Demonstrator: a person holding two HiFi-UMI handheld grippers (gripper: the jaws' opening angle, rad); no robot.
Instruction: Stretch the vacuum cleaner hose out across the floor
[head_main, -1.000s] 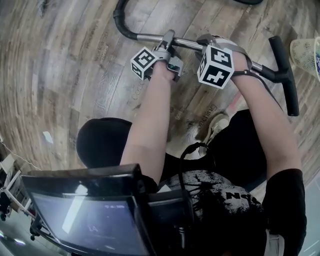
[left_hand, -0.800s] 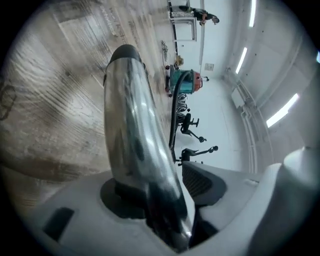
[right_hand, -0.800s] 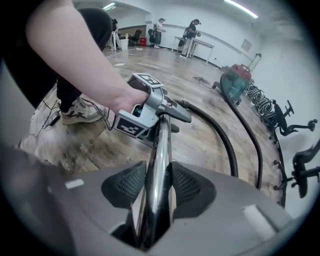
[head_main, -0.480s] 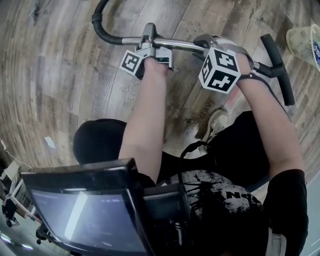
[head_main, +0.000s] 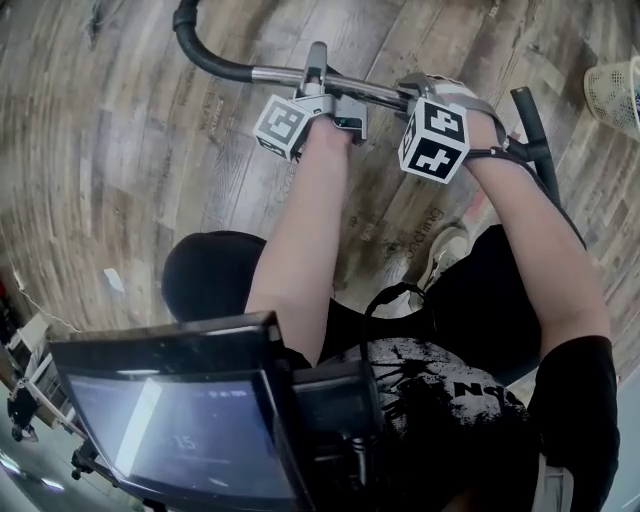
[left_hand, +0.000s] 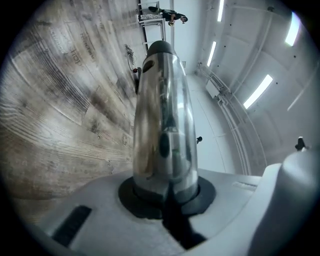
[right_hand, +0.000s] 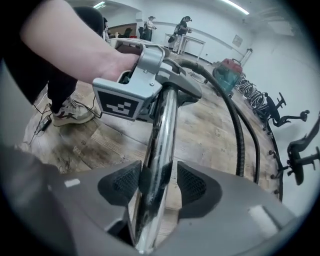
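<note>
In the head view, the chrome tube (head_main: 380, 92) was seen lying roughly along the nine-to-three line above the wooden floor (head_main: 120, 150). It dipped a little toward four o'clock, and its black curved end (head_main: 195, 50) was turned up at eleven o'clock. The left claw (head_main: 318, 75) was set on the tube near twelve o'clock, the closer of the two to that curved end. The right claw (head_main: 420, 90) was placed just beside it toward one o'clock. In the left gripper view, the tube was shown rising from between the jaws at six o'clock toward twelve. The jaws, which had just been closing, were clenched on the tube. In the right gripper view, the same tube was seen standing between the jaws from six o'clock up to twelve. These jaws had just been opening, and a gap was left at the pad on the three o'clock side, so the tube was judged released there. The ribbed hose (right_hand: 239, 130) was seen leaving the tube's far end at one o'clock and curving down toward four o'clock. The cleaner body (right_hand: 227, 75) was set well apart at one to two o'clock. A pull along the tube's long axis, away from that body, was judged to fall to the left claw.
</note>
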